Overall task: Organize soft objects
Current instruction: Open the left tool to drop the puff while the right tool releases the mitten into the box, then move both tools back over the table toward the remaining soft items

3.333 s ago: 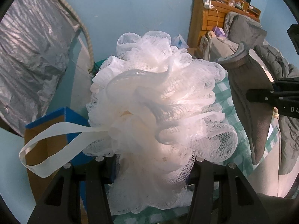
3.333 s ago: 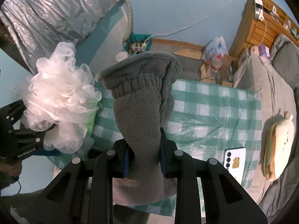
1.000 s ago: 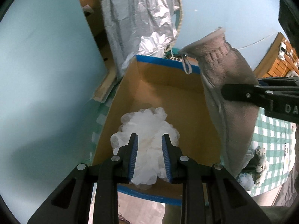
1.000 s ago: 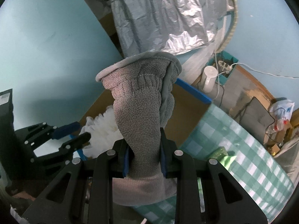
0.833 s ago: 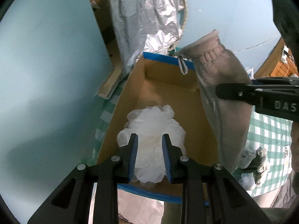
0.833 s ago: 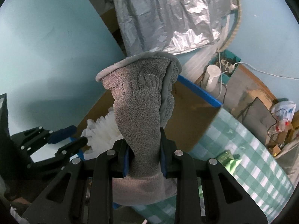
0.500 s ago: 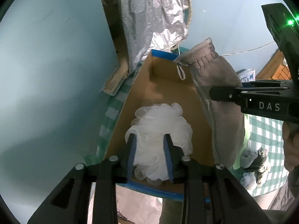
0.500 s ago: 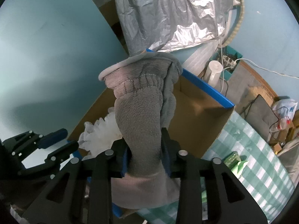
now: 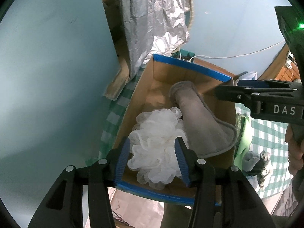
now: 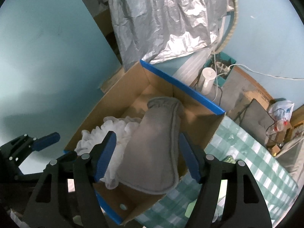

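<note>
A cardboard box with blue-taped rims (image 9: 191, 67) (image 10: 180, 87) holds a white mesh bath pouf (image 9: 157, 142) (image 10: 114, 131) and a grey fleece mitt (image 9: 199, 121) (image 10: 153, 146) lying side by side inside it. My left gripper (image 9: 153, 159) is open above the pouf, its blue pads on either side without squeezing it. My right gripper (image 10: 146, 155) is open above the mitt and holds nothing; it also shows in the left wrist view (image 9: 256, 95) at the right, over the box's right wall.
The box stands on a green-and-white checked cloth (image 10: 247, 161). A crumpled silver sheet (image 10: 167, 19) hangs behind the box against the blue wall. A white cylinder with cables (image 10: 207, 79) stands behind the box. Grey soft items (image 9: 256, 161) and something green (image 9: 243, 133) lie to the right.
Both grippers have opened. The pouf and the mitt have dropped out of the jaws and now lie in the box.
</note>
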The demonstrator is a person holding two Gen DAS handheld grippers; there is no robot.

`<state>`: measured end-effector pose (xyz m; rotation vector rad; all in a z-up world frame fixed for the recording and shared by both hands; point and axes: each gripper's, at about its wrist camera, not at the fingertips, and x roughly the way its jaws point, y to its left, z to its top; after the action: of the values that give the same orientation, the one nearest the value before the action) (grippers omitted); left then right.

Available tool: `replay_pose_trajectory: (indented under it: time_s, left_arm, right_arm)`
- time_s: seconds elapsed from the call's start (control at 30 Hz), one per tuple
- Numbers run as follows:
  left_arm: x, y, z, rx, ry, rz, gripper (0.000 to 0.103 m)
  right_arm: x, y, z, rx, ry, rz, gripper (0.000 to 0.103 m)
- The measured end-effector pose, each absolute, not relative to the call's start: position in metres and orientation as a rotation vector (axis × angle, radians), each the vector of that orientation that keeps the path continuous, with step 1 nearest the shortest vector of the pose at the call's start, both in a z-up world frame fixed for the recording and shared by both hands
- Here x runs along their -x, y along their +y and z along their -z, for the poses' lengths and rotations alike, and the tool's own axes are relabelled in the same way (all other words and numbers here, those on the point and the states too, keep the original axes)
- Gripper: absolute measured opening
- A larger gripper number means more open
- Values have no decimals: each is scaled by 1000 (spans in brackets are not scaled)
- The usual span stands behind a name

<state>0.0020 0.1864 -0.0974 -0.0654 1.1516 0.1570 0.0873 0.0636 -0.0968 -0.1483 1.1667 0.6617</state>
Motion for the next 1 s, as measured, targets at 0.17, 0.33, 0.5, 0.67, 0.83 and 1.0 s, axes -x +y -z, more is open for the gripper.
replay_pose_trajectory:
  time_s: [0.17,0.33,0.5,0.67,0.83,1.0]
  left_arm:
    - [-1,179,92,65,1138,-139,63]
    - [-1,166,87,35,1119,-127,74]
    - [-2,152,85,25,1121,-104,78]
    - [-2,135,82,12,1124,-70,80]
    - [-2,118,81,-7,1128,-33,80]
    - [-4,102,80,-28,1134,2,80]
  right_arm:
    - [-83,52,94,138,1166,-644,70]
    - [-79,35,90,123,1164,-622,70]
    - [-76,15,86,108,1164,-592,70]
    - [-72,-10,83,96,1168,-558,70]
    - [-66,-39,83,83,1176,-516,70]
    - [-59,-70,82,77,1187,-469,70]
